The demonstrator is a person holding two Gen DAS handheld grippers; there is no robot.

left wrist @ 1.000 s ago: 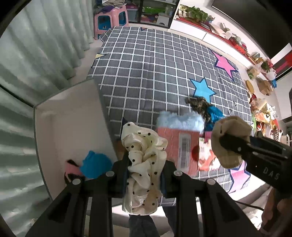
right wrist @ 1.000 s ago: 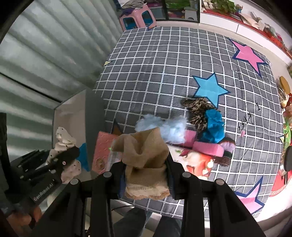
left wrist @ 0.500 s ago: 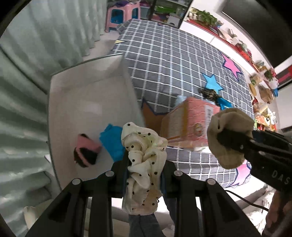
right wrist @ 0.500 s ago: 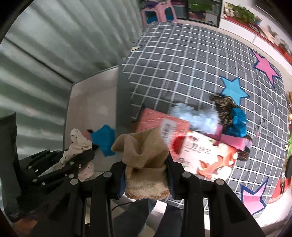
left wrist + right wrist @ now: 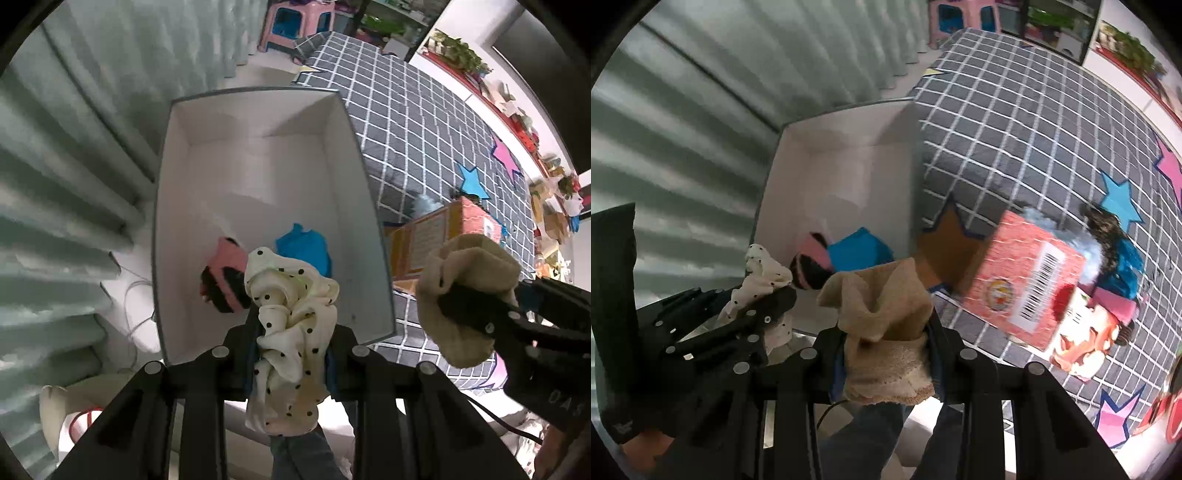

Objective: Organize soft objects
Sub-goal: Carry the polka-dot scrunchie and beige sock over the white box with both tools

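My left gripper [image 5: 291,339] is shut on a cream scrunchie with black dots [image 5: 291,306], hanging over the near end of a white box [image 5: 255,155]. Inside the box lie a pink-and-black soft piece [image 5: 223,273] and a blue one [image 5: 304,247]. My right gripper [image 5: 886,343] is shut on a tan cloth [image 5: 882,295], beside the box's near right corner. In the right wrist view the dotted scrunchie [image 5: 761,280] and left gripper sit at the lower left, and the white box [image 5: 834,147] lies ahead. On the bed remain a pale blue fluffy piece [image 5: 1086,240], a leopard one [image 5: 1108,229] and a blue one [image 5: 1126,266].
A red carton [image 5: 1027,280] lies on the grey checked bed cover [image 5: 1034,129], close to the box's right wall. Pale green curtains [image 5: 74,129] hang to the left of the box. A pink stool [image 5: 295,22] stands at the far end. Cluttered shelves [image 5: 517,110] run along the right wall.
Both grippers have moved left from over the bed to the white box, each still holding its cloth. The box now fills the middle of both views and shows all its walls.
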